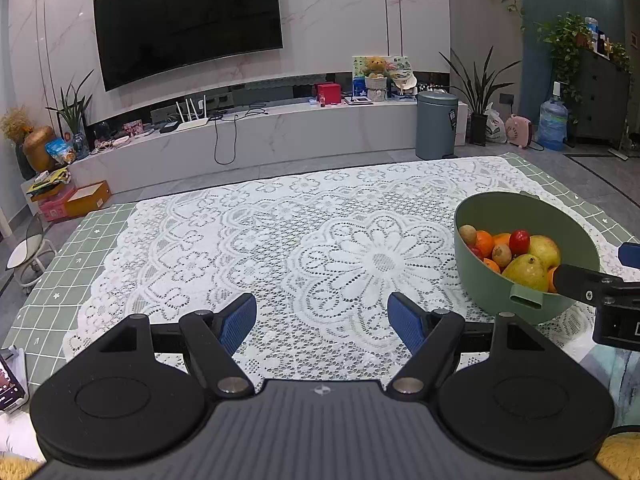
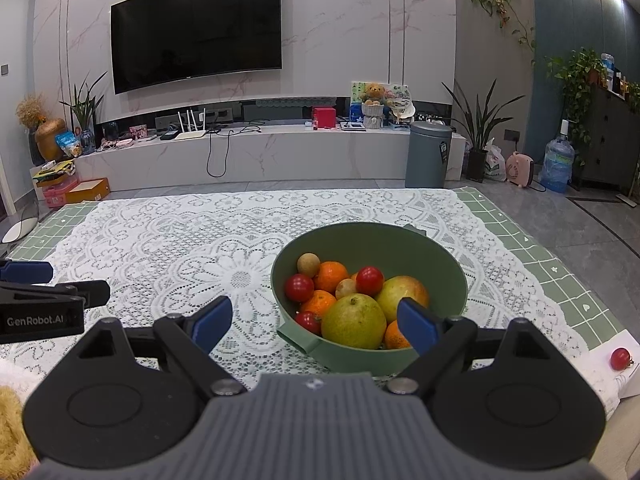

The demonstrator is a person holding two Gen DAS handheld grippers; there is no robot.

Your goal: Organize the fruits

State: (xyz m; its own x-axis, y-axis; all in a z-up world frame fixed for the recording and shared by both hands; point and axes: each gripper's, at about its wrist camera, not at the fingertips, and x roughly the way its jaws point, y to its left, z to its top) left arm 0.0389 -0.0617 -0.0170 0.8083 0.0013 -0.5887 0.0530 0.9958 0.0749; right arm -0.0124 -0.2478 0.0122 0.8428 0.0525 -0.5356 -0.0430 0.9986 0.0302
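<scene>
Living-room backdrop: wall-mounted TV (image 2: 196, 30) over a marble console, grey bin (image 2: 427, 154) on the floor beyond. Nearest the cameras, the tabletop (image 1: 80, 240) is covered by a green grid cloth with a white lace overlay (image 1: 280, 240), mostly bare, so free sorting space is available to the left of the bowl.

Green bowl (image 2: 440, 264) is set toward the right side of the tabletop, directly ahead of the right gripper (image 2: 316, 322), probably so fruit can be reached from that side. Fruit is piled inside: a large yellow-green pear (image 2: 354, 322) at the near rim, a reddish-yellow apple (image 2: 400, 290) beside it, oranges (image 2: 330, 276) behind, cherry tomatoes (image 2: 370, 280) and small brown longan-like fruit (image 2: 308, 263) on top. One stray tomato (image 2: 620, 359) is seen on white paper at the far right, well apart from the bowl.

Right gripper is held above the near rim, jaws spread wide, nothing between the pads; the pear and apple are framed by them, so a pick from the bowl looks like the likely step in hand. Left gripper (image 1: 322, 322) is likewise spread and empty, parked over bare lace, left of the bowl, likely kept clear.
</scene>
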